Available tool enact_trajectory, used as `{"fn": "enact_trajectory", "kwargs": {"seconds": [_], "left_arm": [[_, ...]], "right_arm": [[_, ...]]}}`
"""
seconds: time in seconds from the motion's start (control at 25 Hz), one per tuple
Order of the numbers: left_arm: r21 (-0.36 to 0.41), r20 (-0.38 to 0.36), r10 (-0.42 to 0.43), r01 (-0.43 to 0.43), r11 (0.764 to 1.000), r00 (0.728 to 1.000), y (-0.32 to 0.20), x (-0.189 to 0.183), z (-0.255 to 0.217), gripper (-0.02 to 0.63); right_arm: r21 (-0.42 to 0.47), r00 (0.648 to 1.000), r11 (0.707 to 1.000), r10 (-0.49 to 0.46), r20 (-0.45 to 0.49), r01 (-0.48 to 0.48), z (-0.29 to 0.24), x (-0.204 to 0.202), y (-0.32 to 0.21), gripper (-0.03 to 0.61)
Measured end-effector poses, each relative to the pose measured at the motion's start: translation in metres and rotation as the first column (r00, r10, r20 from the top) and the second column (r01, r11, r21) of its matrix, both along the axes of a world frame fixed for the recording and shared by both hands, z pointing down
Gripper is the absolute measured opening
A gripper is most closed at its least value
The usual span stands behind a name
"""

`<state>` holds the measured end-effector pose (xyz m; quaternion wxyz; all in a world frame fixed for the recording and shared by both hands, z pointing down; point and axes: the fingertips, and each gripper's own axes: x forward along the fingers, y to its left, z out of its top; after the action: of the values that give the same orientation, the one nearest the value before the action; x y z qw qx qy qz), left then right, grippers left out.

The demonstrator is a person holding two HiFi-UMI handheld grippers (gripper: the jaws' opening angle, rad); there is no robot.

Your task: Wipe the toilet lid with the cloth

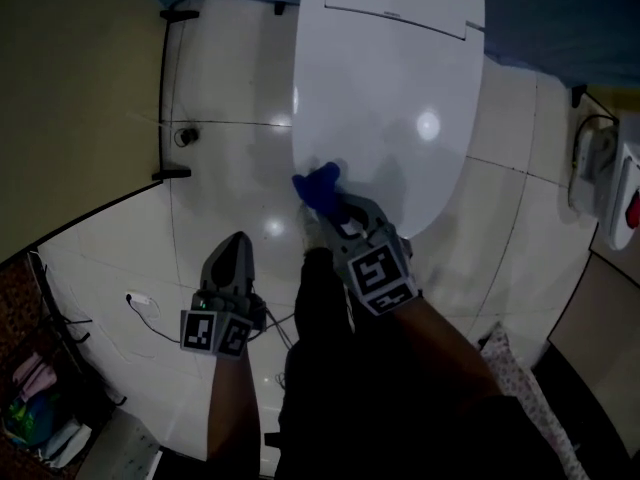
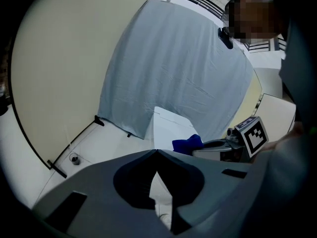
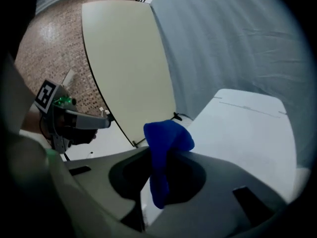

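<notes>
The white toilet lid (image 1: pixel 390 98) is closed and lies ahead of me. A blue cloth (image 1: pixel 318 186) rests at the lid's near left edge, with my right gripper (image 1: pixel 335 210) shut on it. In the right gripper view the cloth (image 3: pixel 166 143) bunches up above the jaws and hangs down between them, beside the lid (image 3: pixel 242 133). My left gripper (image 1: pixel 236 252) hovers over the floor tiles left of the toilet, shut with nothing in it. Its own view shows the jaw tips meeting (image 2: pixel 156 151), with the cloth (image 2: pixel 188 144) and lid (image 2: pixel 168 128) beyond.
White glossy floor tiles (image 1: pixel 230 188) surround the toilet. A beige partition (image 1: pixel 70 98) stands at the left, with a floor drain (image 1: pixel 186 136) near it. A black cable (image 1: pixel 145 308) lies on the floor. A white fixture (image 1: pixel 600 168) is at the right. A grey-blue sheet (image 2: pixel 183 63) hangs behind the toilet.
</notes>
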<state>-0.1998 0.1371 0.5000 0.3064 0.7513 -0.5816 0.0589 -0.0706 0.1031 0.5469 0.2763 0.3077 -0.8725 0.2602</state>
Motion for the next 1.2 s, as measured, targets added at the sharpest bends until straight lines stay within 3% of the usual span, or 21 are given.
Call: {"fn": "enact_trajectory", "kwargs": {"seconds": [0.12,0.32,0.52,0.84,1.08,1.2], "left_arm": [[-0.022,-0.002,-0.034,0.034,0.999,0.999,0.015,-0.017,0.006,-0.011],[-0.027,0.008,-0.006,0.007,1.000,1.000,0.029,-0.022,0.013,-0.011],[-0.010,-0.001,0.054,-0.054,0.998,0.999,0.030,-0.012,0.015,-0.012],[0.005,-0.046,0.103,-0.103,0.995,0.994,0.001,0.026,0.005,-0.011],[0.004,0.013,0.183,-0.183,0.983,0.983,-0.014,0.052,0.009,-0.011],[-0.004,-0.017,0.175,-0.175,0.985,0.984,-0.024,0.069,0.008,-0.011]], "right_arm": [[-0.104,0.999,0.994,-0.013,0.052,0.019,0.019,-0.035,0.020,0.054],[-0.207,0.993,0.976,0.043,-0.112,-0.065,0.087,-0.001,0.042,0.054],[-0.196,0.969,0.977,0.034,-0.245,-0.084,0.112,0.043,0.058,0.055],[-0.185,0.956,0.973,0.081,-0.282,-0.137,0.115,0.101,0.066,0.055],[-0.153,0.934,0.971,0.125,-0.336,-0.185,0.114,0.163,0.070,0.055],[-0.134,0.920,0.965,0.165,-0.356,-0.225,0.114,0.190,0.070,0.055]]}}
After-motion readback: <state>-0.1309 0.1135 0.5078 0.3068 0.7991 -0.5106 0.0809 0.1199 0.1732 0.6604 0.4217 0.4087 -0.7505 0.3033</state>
